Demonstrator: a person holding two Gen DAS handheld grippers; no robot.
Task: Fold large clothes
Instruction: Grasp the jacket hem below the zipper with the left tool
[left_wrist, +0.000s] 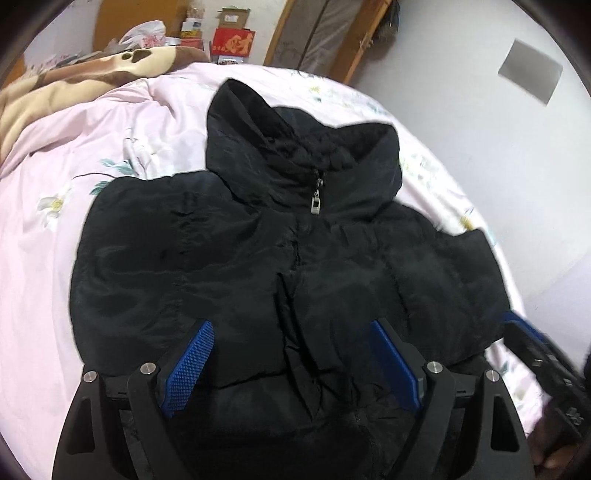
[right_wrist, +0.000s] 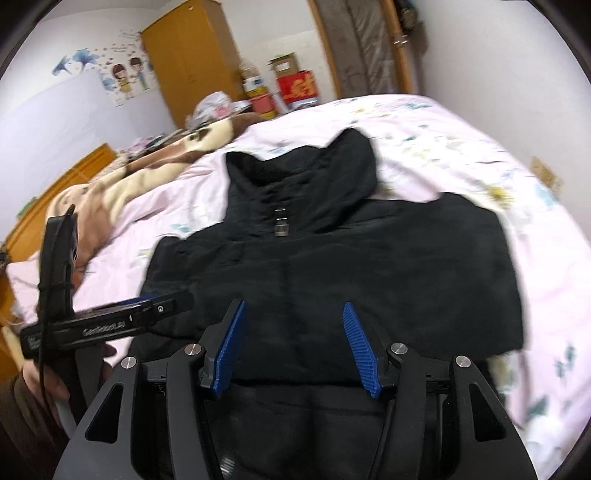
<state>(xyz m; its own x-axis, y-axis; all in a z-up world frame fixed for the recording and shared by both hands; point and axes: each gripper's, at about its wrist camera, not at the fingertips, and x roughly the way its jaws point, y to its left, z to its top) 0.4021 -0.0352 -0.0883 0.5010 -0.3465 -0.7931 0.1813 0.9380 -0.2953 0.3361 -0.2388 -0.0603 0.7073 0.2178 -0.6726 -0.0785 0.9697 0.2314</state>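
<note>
A black puffer jacket (left_wrist: 277, 258) lies front up on the bed, zipped, with its hood (left_wrist: 295, 140) pointing away and a silver zipper pull (left_wrist: 316, 203) at the collar. Its sides look folded in over the body. My left gripper (left_wrist: 291, 325) hovers over the lower front with its blue pads wide apart and nothing pinched. The right wrist view shows the same jacket (right_wrist: 332, 266) under my right gripper (right_wrist: 293, 305), whose jaws stand apart over the lower edge, gripping nothing. Each gripper also shows in the other's view: the right gripper (left_wrist: 521, 325) at the jacket's right corner, the left gripper (right_wrist: 173, 302) at its left side.
The jacket lies on a pink floral bed cover (left_wrist: 74, 258). A brown and cream blanket (left_wrist: 55, 88) is heaped at the far left. Beyond the bed stand cardboard boxes (left_wrist: 232, 40), a plastic bag (left_wrist: 144, 33) and a wooden wardrobe (right_wrist: 188, 55). The bed's right edge (left_wrist: 517, 266) borders a pale wall.
</note>
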